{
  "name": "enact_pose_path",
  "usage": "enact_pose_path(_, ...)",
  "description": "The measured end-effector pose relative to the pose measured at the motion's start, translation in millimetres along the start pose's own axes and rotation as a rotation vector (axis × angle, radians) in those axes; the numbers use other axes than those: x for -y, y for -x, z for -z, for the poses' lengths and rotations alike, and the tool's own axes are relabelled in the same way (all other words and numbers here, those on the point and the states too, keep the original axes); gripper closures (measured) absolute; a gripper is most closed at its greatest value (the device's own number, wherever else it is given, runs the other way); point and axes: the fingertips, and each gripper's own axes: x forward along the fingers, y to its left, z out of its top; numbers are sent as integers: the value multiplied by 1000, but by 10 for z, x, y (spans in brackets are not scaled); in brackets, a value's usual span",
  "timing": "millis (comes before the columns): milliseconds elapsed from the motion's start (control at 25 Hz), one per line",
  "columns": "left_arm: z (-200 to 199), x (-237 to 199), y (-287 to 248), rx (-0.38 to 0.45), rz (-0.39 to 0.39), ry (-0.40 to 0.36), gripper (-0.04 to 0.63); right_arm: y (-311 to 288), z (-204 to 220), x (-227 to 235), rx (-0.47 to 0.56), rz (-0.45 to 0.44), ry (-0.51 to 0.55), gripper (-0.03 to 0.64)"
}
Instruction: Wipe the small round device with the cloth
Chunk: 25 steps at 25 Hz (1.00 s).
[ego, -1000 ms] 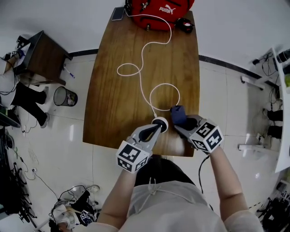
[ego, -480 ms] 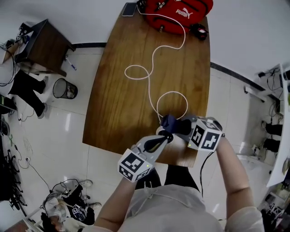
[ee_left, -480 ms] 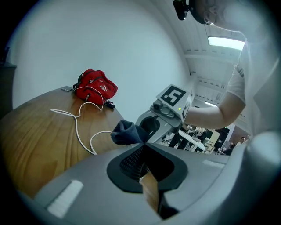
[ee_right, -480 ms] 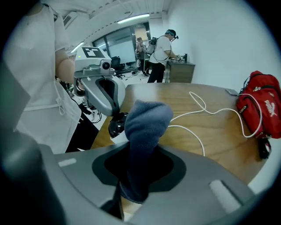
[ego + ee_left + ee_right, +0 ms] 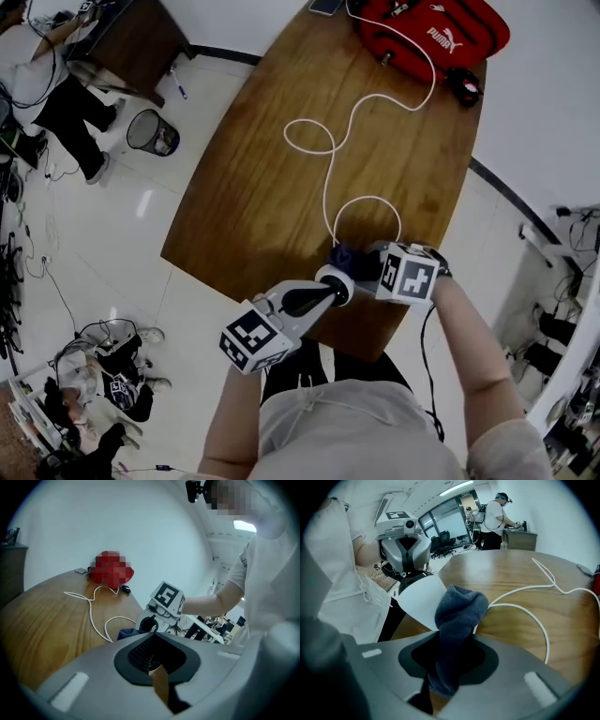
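Note:
The small round white device (image 5: 336,279) is off the table near the front edge, with my left gripper (image 5: 328,289) shut on its rim. A white cable (image 5: 328,141) runs from it across the wood. My right gripper (image 5: 364,262) is shut on a bunched dark blue cloth (image 5: 341,257), which lies against the device's far edge. In the right gripper view the cloth (image 5: 457,616) stands up out of my jaws and overlaps the white device (image 5: 417,603), with the left gripper (image 5: 411,577) behind it. The left gripper view shows the cloth (image 5: 125,633) beyond my shut jaws.
The brown wooden table (image 5: 244,206) carries a red bag (image 5: 436,37), a phone (image 5: 323,7) and a small black object (image 5: 462,86) at its far end. A waste bin (image 5: 153,131) and a dark side table (image 5: 141,37) stand on the floor to the left.
My right gripper rolled and came down to the left, bringing the cloth from the device's right side onto its far edge. The left gripper kept its hold on the device.

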Motion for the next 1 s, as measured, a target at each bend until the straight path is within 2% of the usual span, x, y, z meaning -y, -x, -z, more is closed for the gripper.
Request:
enact_pose_path(200,15,-34,-11,9,-77,-7,589,-79,158,-4,-2,-58,-52,505)
enact_pose_path(360,16,-65,2,7,-116,-17,589,72,201,62,20,-21,-26,505)
enact_pose_path(480,-65,-67,23,34,-164,-30,589,356,82,119,52,29,73,505)
enact_pose_path(560,-107,-29,30,64,-181,-16,589,561,-114,131,67,60,189,505)
enact_pose_path(640,-106,8,22,81,-193,3,589,684,-321,128,39,75,311,505)
enact_pose_path(720,-76,35,8,92,-204,18,589,692,-488,91,-17,48,388,505)
enact_pose_path(800,-30,67,-6,95,-201,27,589,635,-594,18,-72,-16,423,505)
enact_pose_path(1000,24,107,-55,69,-204,23,589,471,-515,-39,-232,-120,499,505)
